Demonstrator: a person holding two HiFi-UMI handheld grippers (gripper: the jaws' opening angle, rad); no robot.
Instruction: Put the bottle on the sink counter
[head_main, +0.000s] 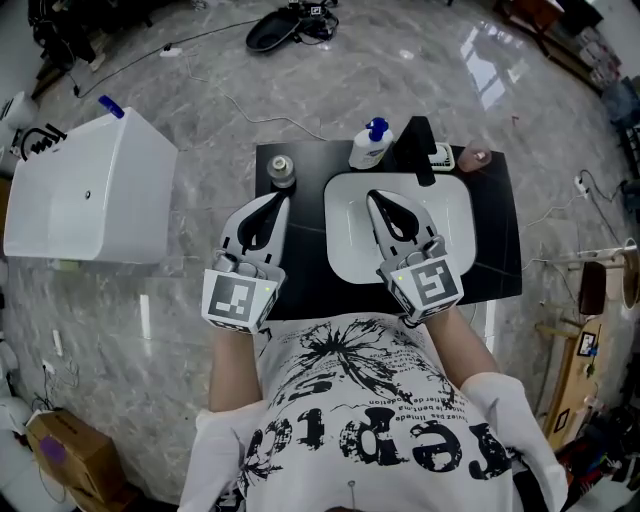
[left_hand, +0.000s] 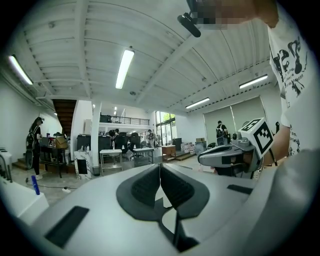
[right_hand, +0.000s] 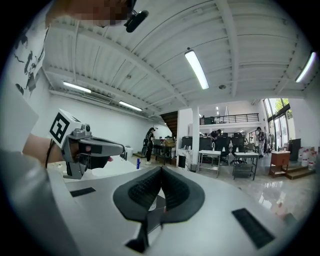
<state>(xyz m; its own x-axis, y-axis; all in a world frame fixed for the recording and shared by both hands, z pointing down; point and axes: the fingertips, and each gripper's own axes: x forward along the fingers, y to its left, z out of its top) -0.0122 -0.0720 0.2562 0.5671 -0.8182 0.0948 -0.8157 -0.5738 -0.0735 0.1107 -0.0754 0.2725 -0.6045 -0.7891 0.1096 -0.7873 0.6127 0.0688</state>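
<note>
A white bottle with a blue pump top (head_main: 371, 145) stands on the black sink counter (head_main: 500, 230) at its back edge, behind the white basin (head_main: 345, 255). A small grey-capped bottle (head_main: 282, 171) stands at the counter's back left. My left gripper (head_main: 271, 207) is shut and empty, its tips just short of the grey-capped bottle. Over the basin, my right gripper (head_main: 381, 203) is also shut with nothing in it. The left gripper view shows the left gripper (left_hand: 160, 172) closed and tilted up toward the room; the right gripper view shows the right gripper (right_hand: 161, 176) the same way.
A black faucet (head_main: 420, 148) rises behind the basin, with a small dish (head_main: 474, 158) to its right. A white cabinet (head_main: 90, 190) with a blue item (head_main: 110, 105) on top stands left of the counter. Cables cross the marble floor (head_main: 220, 95).
</note>
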